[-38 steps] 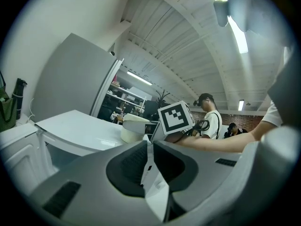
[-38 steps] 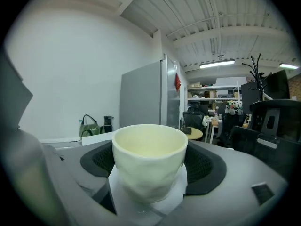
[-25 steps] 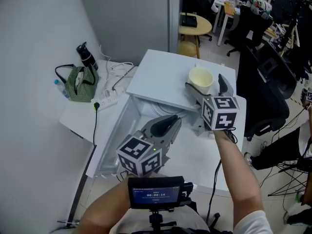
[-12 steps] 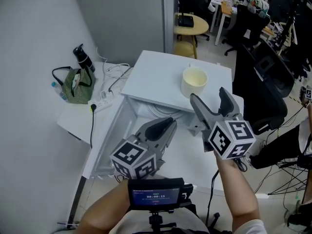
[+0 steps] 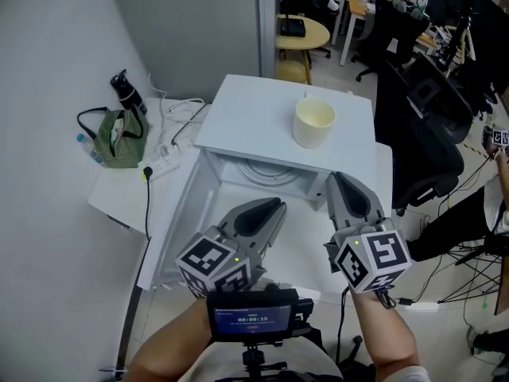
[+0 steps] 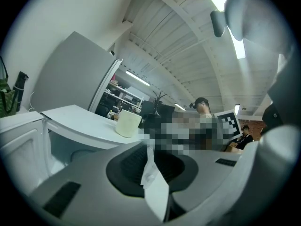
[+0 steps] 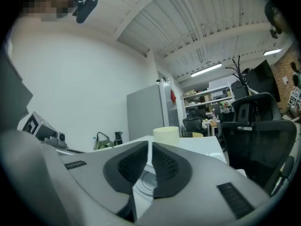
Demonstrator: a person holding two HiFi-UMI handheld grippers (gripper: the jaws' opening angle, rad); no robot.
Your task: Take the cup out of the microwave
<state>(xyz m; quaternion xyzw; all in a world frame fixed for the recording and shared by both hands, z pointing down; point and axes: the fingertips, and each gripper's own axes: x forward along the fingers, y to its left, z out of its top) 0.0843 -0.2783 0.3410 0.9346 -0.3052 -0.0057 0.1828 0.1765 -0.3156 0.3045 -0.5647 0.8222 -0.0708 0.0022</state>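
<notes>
Right gripper (image 5: 342, 183) pulled back, closing empty, from one cup (image 5: 314, 122) atop microwave (image 5: 254, 118).

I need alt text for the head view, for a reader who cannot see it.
A cream cup stands on top of an open white microwave, whose cavity shows only its turntable. In front, the left gripper is shut and empty; the right gripper has its jaws closing with nothing between them.
</notes>
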